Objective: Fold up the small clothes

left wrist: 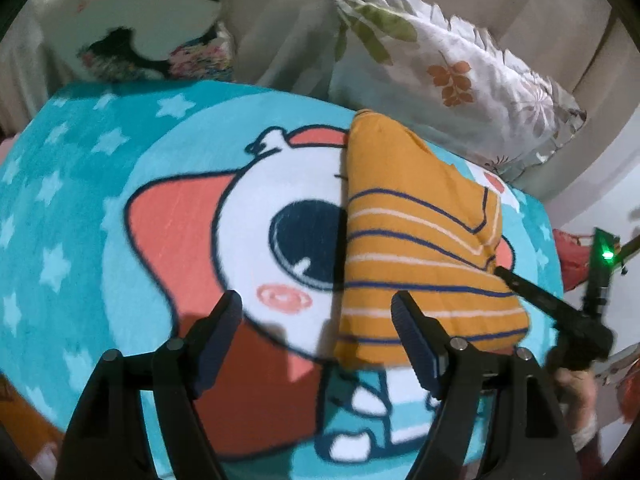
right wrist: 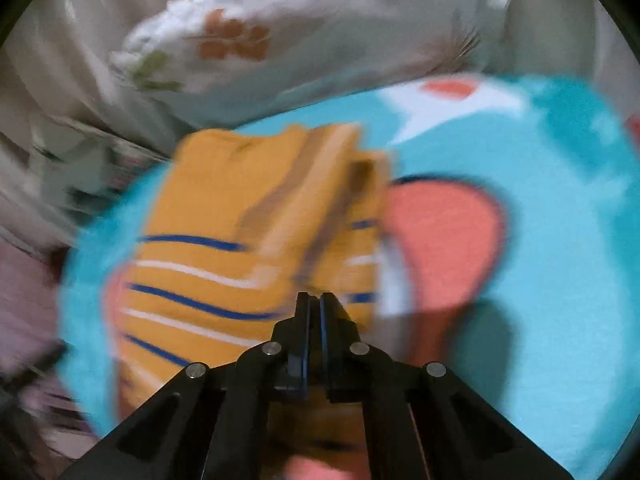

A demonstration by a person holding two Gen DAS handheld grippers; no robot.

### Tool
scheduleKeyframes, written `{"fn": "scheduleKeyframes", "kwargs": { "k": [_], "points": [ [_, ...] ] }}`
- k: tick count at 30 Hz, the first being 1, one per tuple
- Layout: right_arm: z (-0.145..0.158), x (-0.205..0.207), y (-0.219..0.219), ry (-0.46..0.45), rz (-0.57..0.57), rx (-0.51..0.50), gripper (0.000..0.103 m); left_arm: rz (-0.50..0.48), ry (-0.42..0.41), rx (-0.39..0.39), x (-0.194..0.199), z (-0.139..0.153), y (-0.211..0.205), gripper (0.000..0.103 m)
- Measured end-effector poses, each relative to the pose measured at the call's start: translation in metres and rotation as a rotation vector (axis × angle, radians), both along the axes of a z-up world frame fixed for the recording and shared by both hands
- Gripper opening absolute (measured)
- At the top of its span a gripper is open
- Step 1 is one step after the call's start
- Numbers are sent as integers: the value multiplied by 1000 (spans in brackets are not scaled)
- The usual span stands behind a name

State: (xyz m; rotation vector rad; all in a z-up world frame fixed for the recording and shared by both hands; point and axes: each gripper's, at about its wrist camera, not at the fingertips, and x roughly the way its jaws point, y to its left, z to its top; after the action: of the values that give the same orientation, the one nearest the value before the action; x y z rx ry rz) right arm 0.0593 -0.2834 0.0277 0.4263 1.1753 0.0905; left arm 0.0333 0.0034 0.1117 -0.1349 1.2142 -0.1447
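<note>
One small orange shirt with blue and white stripes lies on a blue cartoon blanket, toward the far right part of it, near the flowered pillow. It is already folded into a narrow shape, with one flap laid over the top, so I judge the folding is well along and perhaps only a last fold or some smoothing is left.

The left claw is spread wide and holds nothing; it hangs above the near edge of the shirt, with one finger over the striped cloth and the other over the blanket. This position looks like a readiness to take the near hem.

The right claw has its fingers pressed together. In the right wrist view (which is very blurred) the tips are at the shirt's near side edge, but I cannot tell if a layer of cloth is pinched between them or if they only touch it. In the left wrist view its tip reaches the right edge of the shirt, probably to hold or tidy the folded flap there.

A second printed cushion stands behind the blanket, far from the shirt.
</note>
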Motion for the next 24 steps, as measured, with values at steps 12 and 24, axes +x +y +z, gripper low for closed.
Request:
{"fn": "scheduleKeyframes", "kwargs": {
  "k": [12,24],
  "points": [
    [-33,35,-51,70,-167,378,76,-108,150,-322,87,-92,-33,84],
    [6,60,2,-36,-39,672,41,-163,66,-223,87,-16,-32,67]
  ]
}}
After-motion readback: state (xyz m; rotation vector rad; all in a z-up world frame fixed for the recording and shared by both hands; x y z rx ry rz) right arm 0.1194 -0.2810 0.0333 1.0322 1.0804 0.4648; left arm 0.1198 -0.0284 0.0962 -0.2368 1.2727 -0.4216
